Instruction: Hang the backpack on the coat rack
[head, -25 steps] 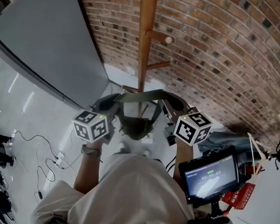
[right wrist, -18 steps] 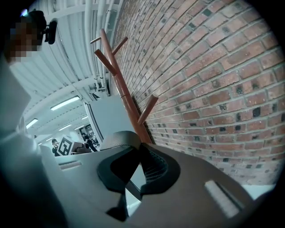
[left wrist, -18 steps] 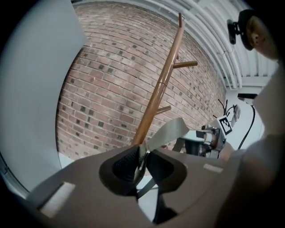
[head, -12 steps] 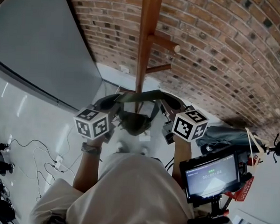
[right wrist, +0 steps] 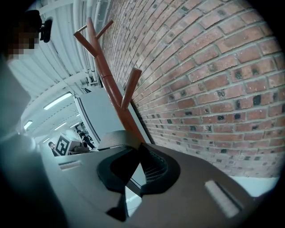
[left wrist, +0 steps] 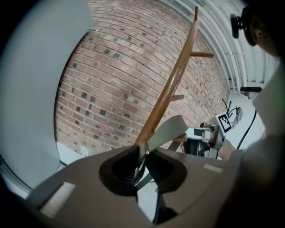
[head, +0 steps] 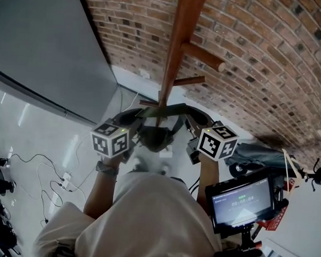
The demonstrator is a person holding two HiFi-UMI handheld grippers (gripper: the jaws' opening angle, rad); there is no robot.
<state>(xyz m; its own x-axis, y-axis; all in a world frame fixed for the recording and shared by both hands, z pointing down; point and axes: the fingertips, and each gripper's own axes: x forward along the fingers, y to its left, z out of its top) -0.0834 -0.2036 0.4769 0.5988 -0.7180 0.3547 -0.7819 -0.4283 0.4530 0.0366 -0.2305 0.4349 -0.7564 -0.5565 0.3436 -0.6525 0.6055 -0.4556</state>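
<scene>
Backpack [head: 155, 140] hung by its strap [head: 167, 109] betw. both grippers, right at the coat rack [head: 175, 56] pole. Left gripper [left wrist: 141, 161] & right gripper [right wrist: 136, 153] each pinched the strap, jaws narrow. Step: approach. Next prob. needs raising the strap over a peg [head: 204, 56].

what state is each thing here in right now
coat rack: upright, upper pegs bare
left claw: shut on the strap
right claw: shut on the strap
strap: stretched between both claws, close to the coat rack's post
backpack: hanging under the strap
screen: switched on
</scene>
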